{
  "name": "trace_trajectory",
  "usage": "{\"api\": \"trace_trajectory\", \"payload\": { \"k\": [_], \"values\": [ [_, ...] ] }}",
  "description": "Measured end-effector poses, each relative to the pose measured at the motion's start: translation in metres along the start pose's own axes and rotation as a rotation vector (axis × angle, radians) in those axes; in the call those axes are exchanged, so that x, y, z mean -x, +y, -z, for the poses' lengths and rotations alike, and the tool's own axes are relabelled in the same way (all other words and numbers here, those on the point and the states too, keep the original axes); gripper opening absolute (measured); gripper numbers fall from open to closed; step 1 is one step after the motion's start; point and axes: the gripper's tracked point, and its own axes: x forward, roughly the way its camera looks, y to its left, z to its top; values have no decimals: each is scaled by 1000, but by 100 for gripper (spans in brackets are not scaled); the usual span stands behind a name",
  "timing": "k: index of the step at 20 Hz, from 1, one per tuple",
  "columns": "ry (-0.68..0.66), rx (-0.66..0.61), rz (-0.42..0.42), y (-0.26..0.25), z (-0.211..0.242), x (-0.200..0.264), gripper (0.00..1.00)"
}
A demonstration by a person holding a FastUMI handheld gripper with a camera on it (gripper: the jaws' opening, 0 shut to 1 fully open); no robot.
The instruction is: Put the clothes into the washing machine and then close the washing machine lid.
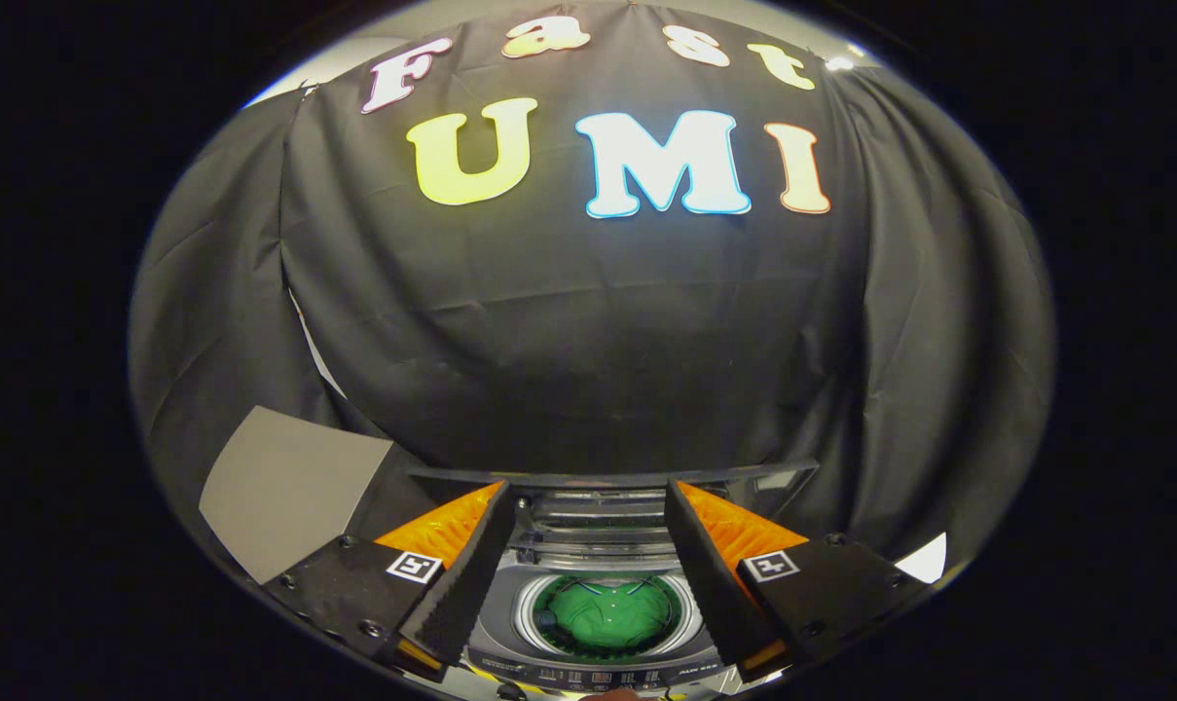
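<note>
Green clothes [607, 613] lie in the washing machine [588, 647] between open tongs [588, 516].

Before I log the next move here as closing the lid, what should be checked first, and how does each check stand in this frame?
1. Clothes inside the drum: ok. The green garment lies in the washing machine drum.
2. Nothing draped over the drum rim: ok, as far as the fingers leave it in sight.
3. Gripper free: ok. Its fingers are apart and hold nothing.
4. Lid still to close: not ok. It stands raised beyond the fingertips.
5. Fingers placed to catch the lid: cannot tell; contact with its edge is not clear.
6. Grey panel beside the machine out of the lid's way: ok, probably.
</note>
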Motion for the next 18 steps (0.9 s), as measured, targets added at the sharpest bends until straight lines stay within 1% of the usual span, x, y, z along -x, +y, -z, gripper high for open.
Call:
{"api": "trace_trajectory", "payload": {
  "k": [6, 8, 11, 14, 18],
  "values": [
    [57, -30, -3, 1, -19, -50, 97],
    [81, -40, 13, -1, -16, -64, 97],
    [112, -20, 47, -6, -6, -84, 97],
    [115, 24, 71, -11, -6, -96, 97],
    [159, 25, 90, -15, 12, -109, 97]
  ]
}}
